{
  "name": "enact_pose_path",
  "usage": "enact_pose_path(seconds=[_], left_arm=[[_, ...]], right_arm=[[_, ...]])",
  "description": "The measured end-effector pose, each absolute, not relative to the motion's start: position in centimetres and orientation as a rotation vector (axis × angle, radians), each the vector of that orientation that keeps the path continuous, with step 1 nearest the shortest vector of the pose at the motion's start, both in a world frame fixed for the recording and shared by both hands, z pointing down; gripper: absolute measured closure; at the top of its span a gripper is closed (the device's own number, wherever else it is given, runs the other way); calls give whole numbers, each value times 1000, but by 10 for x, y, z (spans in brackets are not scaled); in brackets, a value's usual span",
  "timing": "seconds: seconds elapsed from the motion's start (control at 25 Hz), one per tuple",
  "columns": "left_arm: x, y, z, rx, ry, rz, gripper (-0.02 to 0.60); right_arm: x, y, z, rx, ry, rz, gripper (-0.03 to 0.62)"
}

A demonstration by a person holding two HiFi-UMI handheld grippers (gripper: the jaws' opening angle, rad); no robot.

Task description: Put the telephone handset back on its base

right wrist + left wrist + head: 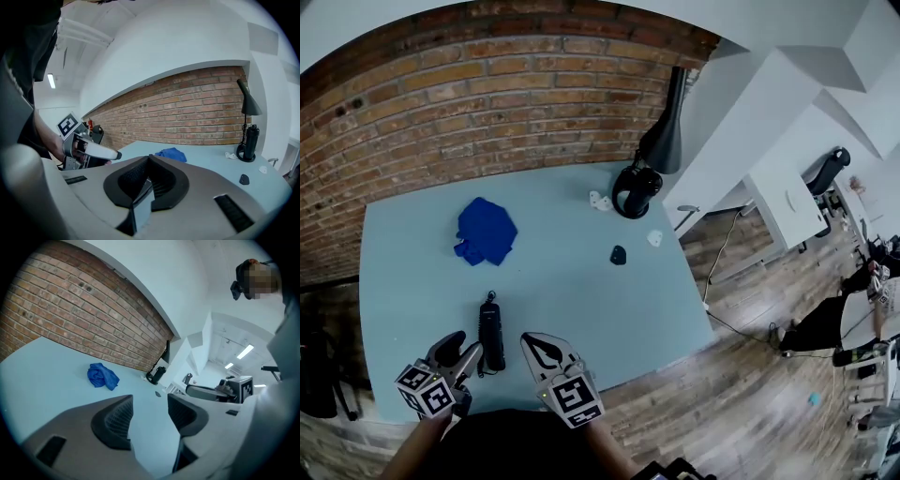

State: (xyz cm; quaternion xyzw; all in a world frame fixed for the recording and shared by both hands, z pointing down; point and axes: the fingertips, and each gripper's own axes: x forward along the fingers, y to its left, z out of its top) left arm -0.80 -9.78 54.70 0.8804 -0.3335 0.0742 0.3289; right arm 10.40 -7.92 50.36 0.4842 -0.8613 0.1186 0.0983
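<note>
Brick wall (487, 94) behind a pale blue worktop (572, 291). Black handset (492, 336) lies flat by the near edge, between both tools, unheld. Jaws of left gripper (459, 354) are spread with nothing in them; right gripper (541, 350) is clenched on nothing. Probable base (636, 191) sits at the far right corner under the lamp (664, 131), well apart. Risks: the slim handset could twist in an off-centre pinch on the long carry, or the lamp could get bumped when docking.

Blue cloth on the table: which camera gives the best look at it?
The head view: it looks down on the blue cloth, so its whole crumpled outline shows against the table. The left gripper view shows it small and side-on; the right gripper view shows only a low blue strip.
</note>
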Motion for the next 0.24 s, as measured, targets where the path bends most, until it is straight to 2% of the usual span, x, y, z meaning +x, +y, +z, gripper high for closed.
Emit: enact_pose_path(seconds=[0.12,0.2,0.24], left_arm=[[-27,-103,580,2269,-1022,393,309],[-44,-105,607,2211,-1133,515,214],[-50,-106,621,2175,-1182,571,192]], right_arm=[[102,-83,503,1397,-2592,372,576],[102,-83,503,1353,-2628,383,576],[103,-83,502,1331,-2644,386,576]])
